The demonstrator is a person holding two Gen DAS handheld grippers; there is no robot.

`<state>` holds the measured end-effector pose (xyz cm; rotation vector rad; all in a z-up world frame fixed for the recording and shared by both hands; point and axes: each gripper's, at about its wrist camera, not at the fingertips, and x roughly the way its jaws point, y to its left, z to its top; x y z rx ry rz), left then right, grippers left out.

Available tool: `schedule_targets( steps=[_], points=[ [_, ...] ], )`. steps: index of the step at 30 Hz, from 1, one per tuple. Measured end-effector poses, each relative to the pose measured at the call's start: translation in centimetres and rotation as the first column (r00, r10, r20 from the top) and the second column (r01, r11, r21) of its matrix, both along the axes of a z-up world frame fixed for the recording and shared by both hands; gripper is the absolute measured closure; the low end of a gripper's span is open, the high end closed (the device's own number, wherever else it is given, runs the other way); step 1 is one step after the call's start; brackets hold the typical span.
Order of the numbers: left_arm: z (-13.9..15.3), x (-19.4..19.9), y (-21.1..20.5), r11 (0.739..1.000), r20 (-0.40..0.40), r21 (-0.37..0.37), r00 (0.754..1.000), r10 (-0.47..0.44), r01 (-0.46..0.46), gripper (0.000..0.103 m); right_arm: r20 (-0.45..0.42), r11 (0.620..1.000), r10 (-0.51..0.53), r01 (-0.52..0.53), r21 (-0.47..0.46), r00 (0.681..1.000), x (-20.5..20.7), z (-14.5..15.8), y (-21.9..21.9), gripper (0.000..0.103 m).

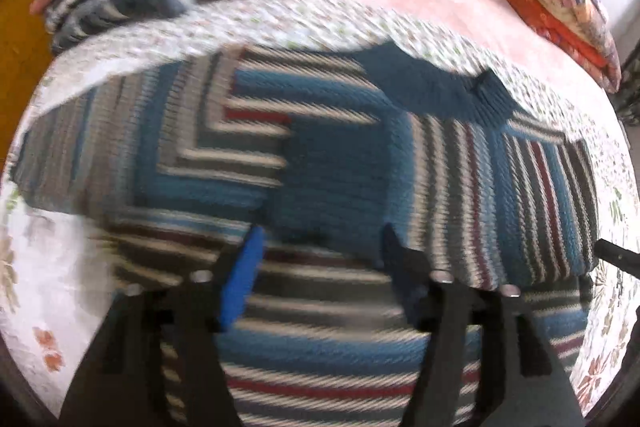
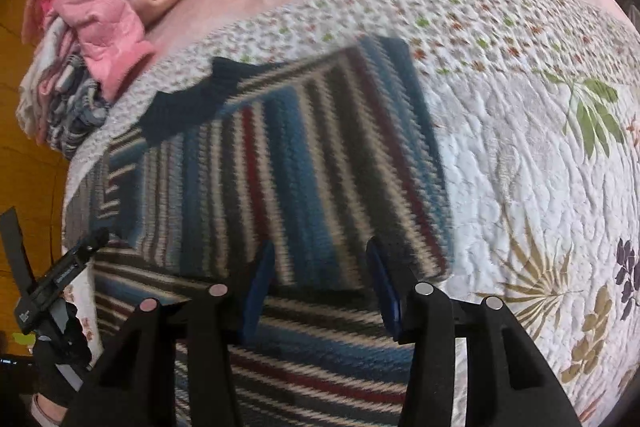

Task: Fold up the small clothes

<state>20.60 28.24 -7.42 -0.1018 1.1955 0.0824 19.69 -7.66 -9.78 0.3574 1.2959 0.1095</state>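
My left gripper [image 1: 320, 267] and right gripper [image 2: 320, 287], jaws apart, hover centre-frame over a soft, floppy striped knit sweater [image 1: 332, 163]; I'd pinch its lower hem corners.

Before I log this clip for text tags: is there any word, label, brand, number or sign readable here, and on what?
None readable.
Small white marks on the black plastic left gripper, seen at the right wrist view's left edge: too small and blurred to read.
Blue, grey, white and red striped knitted sweater: no label visible.
White floral quilted bedspread: pattern only, no text.
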Motion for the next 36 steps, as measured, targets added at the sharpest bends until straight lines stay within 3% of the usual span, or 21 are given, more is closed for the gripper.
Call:
schedule_targets(
  steps=[4,8,13,16,19,26,32,36],
  points=[
    [2.1,-1.3,6.8,0.996,-0.021,0.060,0.998,0.061,-0.059,0.024,0.011,0.999,0.045,-0.045,-0.009,0.999,-0.1,1.0,2.2,0.041],
    [1.9,-3.2,14.7,0.978,-0.078,0.035,0.975,0.210,-0.207,0.023,0.014,0.993,0.112,-0.112,-0.026,0.994,-0.7,1.1,5.4,0.036],
    [-1.0,-4.6,24.3,0.898,-0.154,0.003,0.887,0.435,-0.439,0.023,0.012,0.982,0.181,-0.180,-0.056,0.983,-1.1,0.7,8.0,0.034],
    [-2.2,-5.3,28.4,0.836,-0.171,-0.076,0.833,0.527,-0.544,0.023,0.006,0.976,0.201,-0.200,-0.081,0.980,-1.1,0.1,8.5,0.034],
    [-2.8,-5.5,30.7,0.794,-0.162,-0.128,0.803,0.574,-0.594,0.023,-0.006,0.975,0.197,-0.196,-0.101,0.980,-1.1,-0.5,8.2,0.034],
    [-3.9,-4.8,33.7,0.739,-0.141,-0.236,0.775,0.616,-0.630,0.023,-0.022,0.979,0.165,-0.166,-0.117,0.986,-1.0,-1.7,6.5,0.033],
    [-5.5,-4.2,35.0,0.705,-0.159,-0.249,0.746,0.646,-0.664,0.023,-0.035,0.981,0.146,-0.149,-0.127,0.989,-0.9,-2.7,5.5,0.033],
    [-5.8,-3.6,35.7,0.701,-0.147,-0.259,0.744,0.652,-0.665,0.019,-0.036,0.979,0.149,-0.153,-0.137,0.988,-0.9,-3.1,5.3,0.034]
  ],
)
